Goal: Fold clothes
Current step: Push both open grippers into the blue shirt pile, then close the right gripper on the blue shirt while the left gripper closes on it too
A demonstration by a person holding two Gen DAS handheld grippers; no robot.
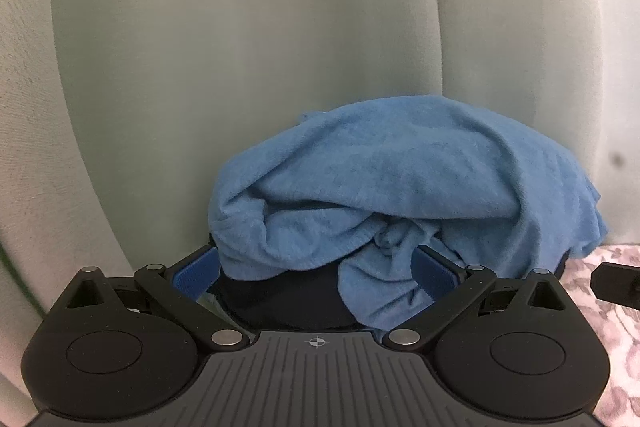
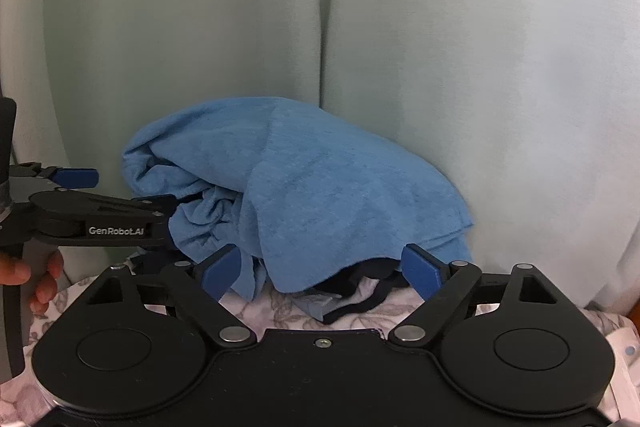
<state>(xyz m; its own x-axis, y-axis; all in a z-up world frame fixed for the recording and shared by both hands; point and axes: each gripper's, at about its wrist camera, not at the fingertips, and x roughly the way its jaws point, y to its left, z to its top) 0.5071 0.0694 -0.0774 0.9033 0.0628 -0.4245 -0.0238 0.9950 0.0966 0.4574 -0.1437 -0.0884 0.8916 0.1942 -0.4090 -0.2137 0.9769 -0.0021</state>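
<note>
Crumpled blue terry-cloth garment [image 2: 304,187] heaped on a floral-print pink bedsheet [image 2: 256,307], against pale green cushions [image 2: 440,47] at the far side. Dark black garment [image 2: 360,283] partly under it. Left gripper [image 1: 316,271] spread wide around the heap's near edge, not pinching. Right gripper [image 2: 320,267] released, blue pads [image 2: 420,267] apart.

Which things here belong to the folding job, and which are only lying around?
For the job:
- blue garment
- dark garment under it
- left claw, right claw, both open

Just there:
- pale green cushions
- floral sheet
</note>
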